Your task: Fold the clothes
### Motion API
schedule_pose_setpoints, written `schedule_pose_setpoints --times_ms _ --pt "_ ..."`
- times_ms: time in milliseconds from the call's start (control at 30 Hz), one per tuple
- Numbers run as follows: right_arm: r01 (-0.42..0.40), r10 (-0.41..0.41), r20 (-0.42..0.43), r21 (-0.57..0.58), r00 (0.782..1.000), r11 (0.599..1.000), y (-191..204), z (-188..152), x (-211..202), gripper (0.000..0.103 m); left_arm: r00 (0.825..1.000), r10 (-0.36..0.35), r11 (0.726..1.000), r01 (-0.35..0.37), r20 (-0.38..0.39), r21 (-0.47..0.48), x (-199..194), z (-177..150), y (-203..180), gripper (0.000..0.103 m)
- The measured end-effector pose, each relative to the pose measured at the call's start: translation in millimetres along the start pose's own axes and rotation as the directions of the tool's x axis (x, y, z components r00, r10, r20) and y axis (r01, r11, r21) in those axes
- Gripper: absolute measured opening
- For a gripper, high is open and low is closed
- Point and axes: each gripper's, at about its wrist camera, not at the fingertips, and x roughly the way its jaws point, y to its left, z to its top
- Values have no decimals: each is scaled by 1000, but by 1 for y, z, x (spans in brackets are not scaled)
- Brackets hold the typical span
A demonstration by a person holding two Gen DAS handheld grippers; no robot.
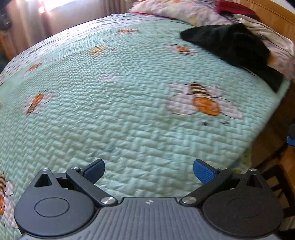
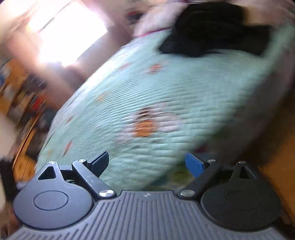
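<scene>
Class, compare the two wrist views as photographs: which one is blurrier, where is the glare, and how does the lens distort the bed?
Right wrist view: heavy motion blur smears the quilt and black garment, and the window is blown out to white glare. Left wrist view: sharper, the bee print readable, only mild blur toward the edges. Both: the fisheye bows the flat bed into a dome.

The bedspread (image 1: 129, 103) is pale mint green, quilted in a basket-weave pattern and printed with bees that are striped orange, black and yellow with white wings. A black garment (image 1: 234, 48) is seen at the far right. The pillow (image 1: 184, 11) behind is whitish with a faint floral print. The gripper pads (image 1: 204, 173) are blue.
</scene>
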Motion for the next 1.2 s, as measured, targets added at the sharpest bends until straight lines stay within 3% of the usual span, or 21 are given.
schedule_pose_setpoints --times_ms 233,300,367,467,500,633,733,800,867,1033,1100,1200 --pt "73 -71 46 -44 996 996 9 20 8 90 994 111 990 -113 24 87 7 11 -7 102" --pt "96 -92 61 -54 994 994 11 26 10 91 995 100 990 -101 16 102 13 13 -13 102" --pt "119 -114 76 -63 991 991 13 32 12 100 997 76 989 -74 -14 124 21 14 -24 102" --pt "153 -146 98 -77 984 985 16 41 15 100 997 57 979 -45 -54 200 33 14 -52 102" --pt "186 -183 62 -53 981 981 8 43 18 100 997 52 973 -38 -55 227 35 14 -61 102" --pt "323 -323 14 -61 946 944 -14 33 20 100 998 60 961 -62 14 270 28 16 -88 102" --pt "362 -354 93 -84 931 928 -5 25 2 99 991 97 958 -117 88 261 11 22 -93 100" --pt "386 -369 151 -98 917 917 2 19 -10 99 968 126 961 -173 218 215 -15 26 -89 101" --pt "414 -373 253 -134 893 900 23 16 -24 100 931 135 966 -199 339 162 -46 28 -81 102" --pt "497 -341 506 -211 792 842 78 9 -59 103 835 176 958 -267 521 104 -101 26 -73 102" --pt "431 -303 478 -184 824 883 73 7 -59 103 811 153 955 -267 565 126 -116 20 -77 102" --pt "370 -305 394 -101 867 923 53 7 -55 103 813 84 954 -233 576 190 -129 14 -92 103"
